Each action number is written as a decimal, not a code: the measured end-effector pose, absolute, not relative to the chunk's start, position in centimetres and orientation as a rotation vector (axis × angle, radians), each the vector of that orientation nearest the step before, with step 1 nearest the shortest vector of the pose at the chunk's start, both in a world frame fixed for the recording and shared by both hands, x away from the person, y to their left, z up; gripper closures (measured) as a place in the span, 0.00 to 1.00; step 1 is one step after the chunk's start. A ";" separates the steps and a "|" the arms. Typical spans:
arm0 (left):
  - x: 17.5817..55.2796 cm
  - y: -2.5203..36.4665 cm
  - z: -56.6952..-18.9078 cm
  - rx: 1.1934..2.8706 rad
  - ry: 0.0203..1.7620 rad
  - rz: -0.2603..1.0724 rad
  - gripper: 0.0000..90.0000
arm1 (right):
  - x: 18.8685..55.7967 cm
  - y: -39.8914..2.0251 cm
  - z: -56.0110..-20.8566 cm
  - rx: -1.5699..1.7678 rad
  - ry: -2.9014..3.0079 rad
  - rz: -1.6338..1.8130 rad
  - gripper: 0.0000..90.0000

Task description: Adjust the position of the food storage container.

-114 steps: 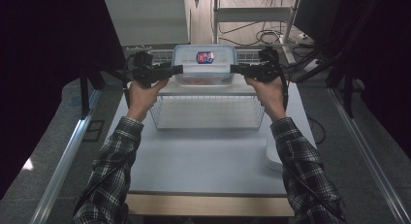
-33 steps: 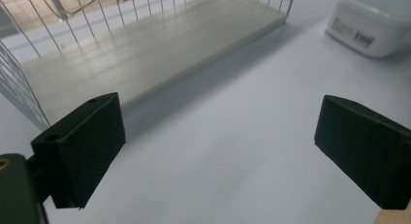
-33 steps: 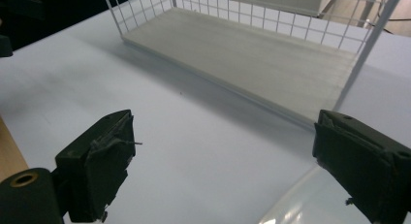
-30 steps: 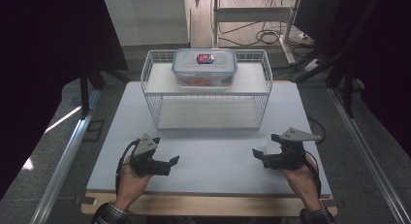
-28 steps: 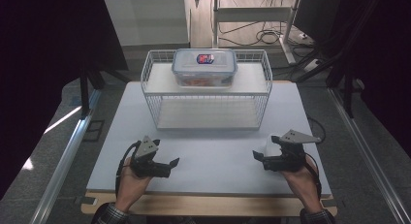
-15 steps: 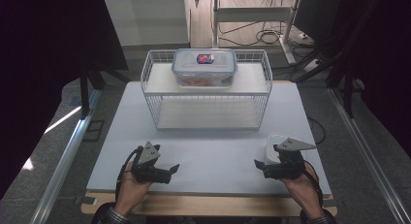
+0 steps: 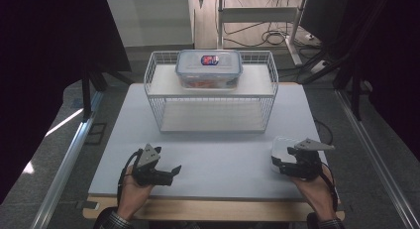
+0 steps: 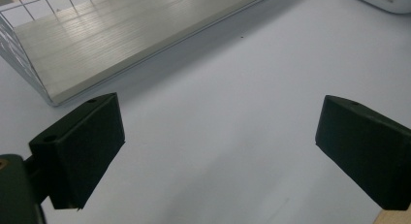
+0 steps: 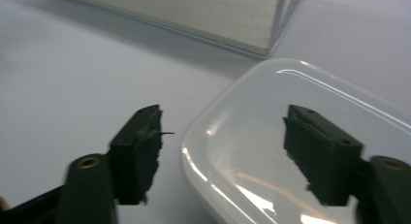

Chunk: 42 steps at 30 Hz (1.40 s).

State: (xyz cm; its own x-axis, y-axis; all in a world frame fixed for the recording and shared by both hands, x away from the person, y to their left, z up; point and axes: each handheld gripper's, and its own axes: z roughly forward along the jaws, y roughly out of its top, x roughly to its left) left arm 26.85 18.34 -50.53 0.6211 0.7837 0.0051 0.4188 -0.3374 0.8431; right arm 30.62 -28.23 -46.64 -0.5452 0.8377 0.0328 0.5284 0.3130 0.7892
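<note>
On table's near right, right hand-held gripper [image 9: 220, 151] closing, jaws astride white dish [image 9: 310, 151] rim, untouched

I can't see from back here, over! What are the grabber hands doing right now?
Left gripper open, nothing between its jaws. Right gripper jaws just been closing, astride the white dish rim, not yet pinching. Wire rack and lidded box well clear.

Left claw [image 7: 171, 170] wide open, low; right claw [image 7: 275, 162] half-spread, jaws just closing, unclamped.
</note>
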 end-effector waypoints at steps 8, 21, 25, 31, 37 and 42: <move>26.9 18.3 -50.7 1.980 0.950 0.524 0.04 | 30.7 -30.3 -46.1 1.263 2.140 1.043 0.69; 27.0 18.1 -50.9 1.995 0.943 0.513 0.05 | 31.0 -33.7 -45.5 1.325 2.056 0.962 1.00; 27.0 18.2 -50.9 1.995 0.946 0.509 0.05 | 31.2 -34.6 -45.7 1.353 2.023 0.951 1.00; 27.1 18.2 -51.0 2.000 0.948 0.505 0.05 | 31.6 -36.1 -46.1 1.399 1.973 0.922 1.00; 27.1 18.2 -51.0 2.009 0.952 0.504 0.05 | 32.0 -36.8 -46.8 1.436 1.967 0.889 1.00; 27.1 18.2 -51.1 2.012 0.952 0.506 0.05 | 32.3 -36.6 -47.2 1.445 1.989 0.886 1.00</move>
